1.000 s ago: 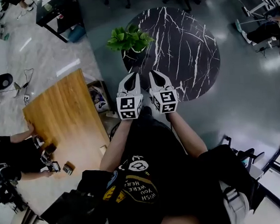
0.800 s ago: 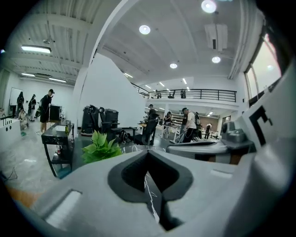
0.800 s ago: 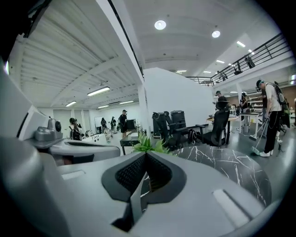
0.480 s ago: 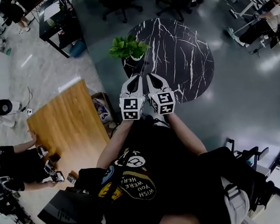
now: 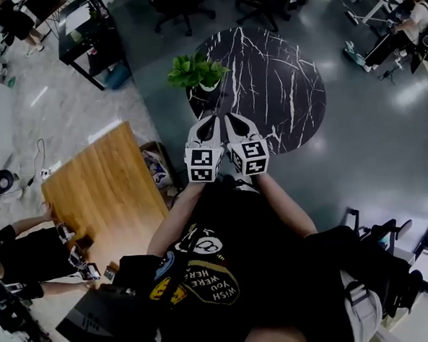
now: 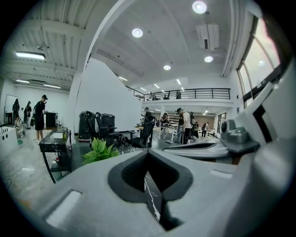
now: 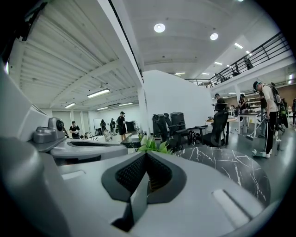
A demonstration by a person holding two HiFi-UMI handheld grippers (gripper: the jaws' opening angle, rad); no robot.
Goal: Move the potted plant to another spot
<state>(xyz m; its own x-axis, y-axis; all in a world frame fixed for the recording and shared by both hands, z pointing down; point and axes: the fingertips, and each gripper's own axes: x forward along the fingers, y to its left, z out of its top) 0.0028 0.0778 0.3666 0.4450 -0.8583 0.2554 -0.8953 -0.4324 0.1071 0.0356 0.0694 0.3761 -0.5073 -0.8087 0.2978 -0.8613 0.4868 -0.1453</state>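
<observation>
Both my left tongs (image 5: pixel 208 122) and right tongs (image 5: pixel 230 120) are closed, empty; unopened, they could knock the plant (image 5: pixel 196 69) off the desk (image 5: pixel 284 83).

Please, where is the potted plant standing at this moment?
In the head view, the potted plant stands at the left edge of the round black marble table, just beyond the tips of the left gripper and the right gripper.
</observation>
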